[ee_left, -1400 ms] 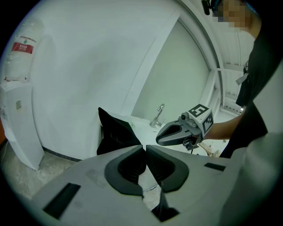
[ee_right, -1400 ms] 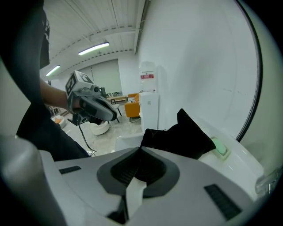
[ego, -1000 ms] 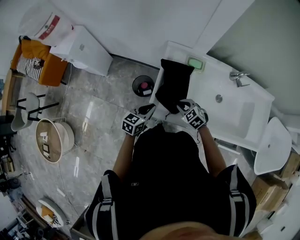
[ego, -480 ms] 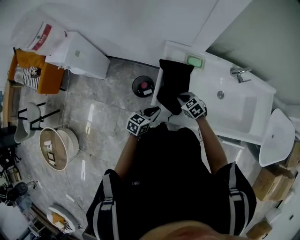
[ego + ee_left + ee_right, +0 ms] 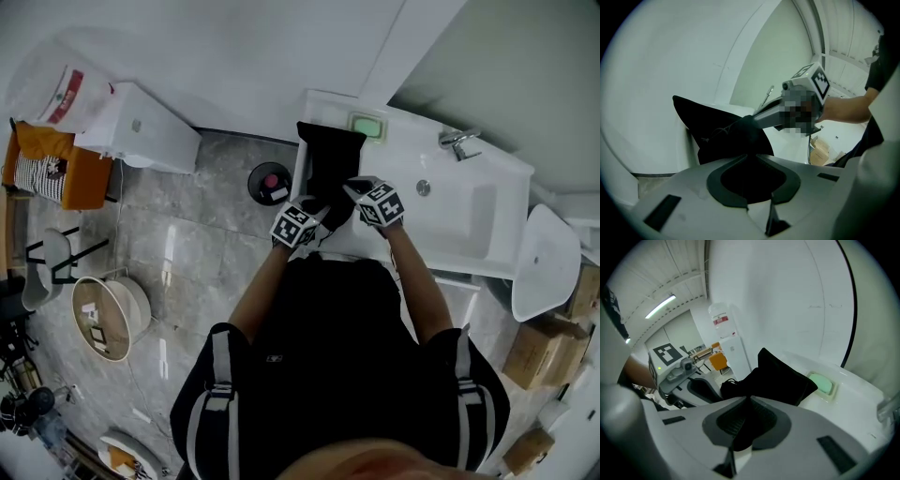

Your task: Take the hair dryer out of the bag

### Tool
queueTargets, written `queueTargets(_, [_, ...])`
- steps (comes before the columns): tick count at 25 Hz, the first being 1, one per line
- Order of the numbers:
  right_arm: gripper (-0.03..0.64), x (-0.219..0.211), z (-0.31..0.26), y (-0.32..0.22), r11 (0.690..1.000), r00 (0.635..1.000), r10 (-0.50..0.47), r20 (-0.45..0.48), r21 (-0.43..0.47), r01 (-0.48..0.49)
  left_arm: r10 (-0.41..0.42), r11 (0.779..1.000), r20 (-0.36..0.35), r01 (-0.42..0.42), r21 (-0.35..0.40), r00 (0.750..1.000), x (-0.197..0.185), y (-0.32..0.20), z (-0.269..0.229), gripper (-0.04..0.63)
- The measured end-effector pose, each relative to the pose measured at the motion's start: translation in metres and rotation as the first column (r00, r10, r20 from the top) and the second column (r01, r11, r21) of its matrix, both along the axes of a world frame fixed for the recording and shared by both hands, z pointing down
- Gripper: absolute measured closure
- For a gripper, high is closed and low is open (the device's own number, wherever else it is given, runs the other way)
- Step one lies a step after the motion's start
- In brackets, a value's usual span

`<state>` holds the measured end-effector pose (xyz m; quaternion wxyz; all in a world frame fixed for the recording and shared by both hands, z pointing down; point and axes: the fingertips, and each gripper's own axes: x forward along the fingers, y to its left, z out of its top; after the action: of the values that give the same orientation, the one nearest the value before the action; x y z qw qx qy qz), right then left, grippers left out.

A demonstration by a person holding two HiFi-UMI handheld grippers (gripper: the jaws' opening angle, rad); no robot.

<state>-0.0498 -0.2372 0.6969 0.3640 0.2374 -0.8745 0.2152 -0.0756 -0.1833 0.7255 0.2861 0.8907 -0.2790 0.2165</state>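
Both grippers have closed in on the bag (image 5: 330,155), which is lying on the counter (image 5: 319,99). I am clamping my right gripper (image 5: 349,189) on its four o'clock edge. My left gripper (image 5: 322,217), jaws together, is hovering at six o'clock. The dryer isn't showing.

The bag (image 5: 330,159) hides its contents behind black cloth. Seen from above, my left gripper (image 5: 323,214) and right gripper (image 5: 354,190) cover its near end. The right gripper view's edge cuts off the faucet (image 5: 887,412).
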Motion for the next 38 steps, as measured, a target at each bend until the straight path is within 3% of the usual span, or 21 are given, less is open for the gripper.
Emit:
queueTargets(4, [0.541, 0.010, 0.000, 0.003, 1.000, 1.000, 0.008, 0.012, -0.018, -0.008, -0.091, 0.995, -0.023, 0.090, -0.041, 0.996, 0.003, -0.021, 0.009, 0.555])
queueTargets(8, [0.541, 0.004, -0.011, -0.001, 0.999, 0.995, 0.025, 0.098, -0.035, -0.022, -0.081, 0.991, -0.026, 0.078, -0.110, 0.996, 0.013, -0.024, 0.020, 0.481])
queueTargets(12, [0.541, 0.005, -0.016, -0.004, 0.998, 0.989, 0.036, 0.142, -0.057, -0.028, -0.088, 0.989, -0.015, 0.085, -0.121, 0.996, 0.027, -0.032, 0.024, 0.463])
queueTargets(19, [0.541, 0.021, -0.019, -0.002, 0.989, 0.976, 0.089, 0.201, -0.132, -0.063, -0.157, 0.972, 0.100, 0.172, -0.163, 0.982, 0.036, -0.051, 0.054, 0.413])
queueTargets(26, [0.541, 0.039, -0.012, 0.012, 0.989, 0.983, 0.061, 0.175, -0.147, -0.035, -0.167, 0.958, 0.174, 0.201, -0.206, 0.970, 0.046, -0.060, 0.076, 0.394])
queueTargets(29, [0.541, 0.046, -0.004, 0.022, 0.988, 0.987, 0.042, 0.153, -0.156, -0.018, -0.190, 0.957, 0.221, 0.230, -0.177, 0.957, 0.046, -0.068, 0.084, 0.379])
queueTargets(31, [0.540, 0.051, 0.004, 0.031, 0.987, 0.991, 0.026, 0.134, -0.158, -0.005, -0.214, 0.954, 0.204, 0.249, -0.169, 0.955, 0.050, -0.071, 0.087, 0.379])
queueTargets(34, [0.540, 0.056, 0.013, 0.042, 0.986, 0.993, 0.017, 0.121, -0.167, 0.004, -0.240, 0.939, 0.129, 0.264, -0.220, 0.962, 0.050, -0.072, 0.080, 0.397])
queueTargets(38, [0.540, 0.058, 0.015, 0.049, 0.984, 0.990, 0.027, 0.139, -0.176, -0.002, -0.263, 0.918, -0.044, 0.236, -0.319, 0.964, 0.049, -0.070, 0.068, 0.406])
